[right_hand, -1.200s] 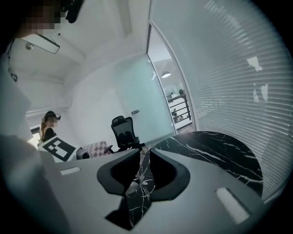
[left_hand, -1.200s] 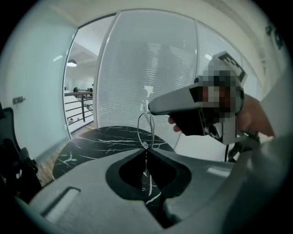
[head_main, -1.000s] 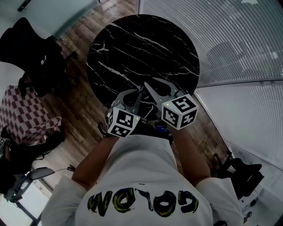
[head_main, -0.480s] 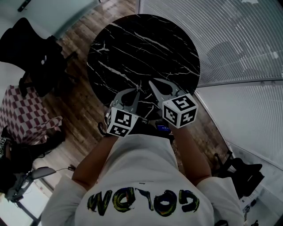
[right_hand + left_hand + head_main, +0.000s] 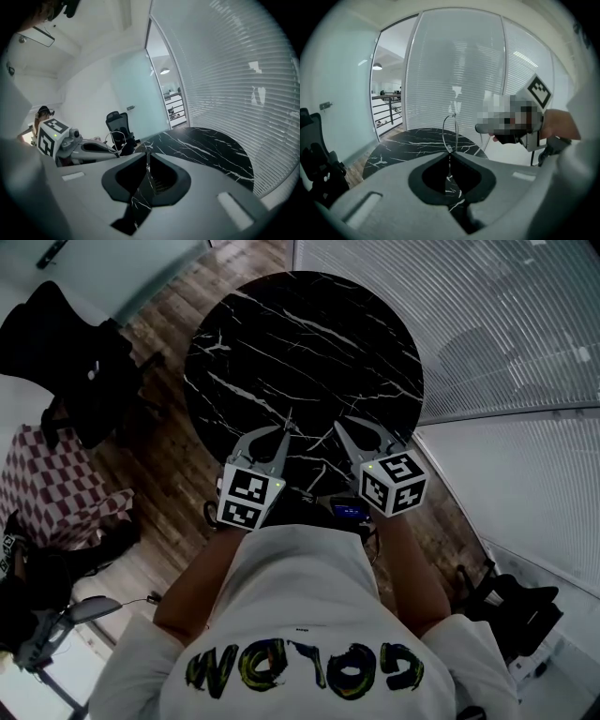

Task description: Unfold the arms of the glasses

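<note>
The glasses [image 5: 450, 127] are a thin wire frame standing up from my left gripper [image 5: 449, 153], which is shut on the lower end of the frame. In the head view the glasses [image 5: 289, 418] show as a fine wire at the left gripper's [image 5: 284, 434] tips, above the near edge of the round black marble table [image 5: 300, 343]. My right gripper [image 5: 339, 427] hangs a short way to the right, apart from the glasses. Its jaws have just been opening and stand at a narrow slit with nothing between them [image 5: 147, 154]. The right gripper view shows the left gripper [image 5: 89, 147] at its left.
White slatted blinds [image 5: 487, 324] curve round the table's far and right sides. A black office chair [image 5: 75, 352] and a red-checkered seat [image 5: 47, 484] stand on the wooden floor to the left. The person's torso fills the lower head view.
The right gripper has drawn away to the right from the left gripper's tips and the glasses, and come nearer the person. The left gripper has kept its hold and barely shifted.
</note>
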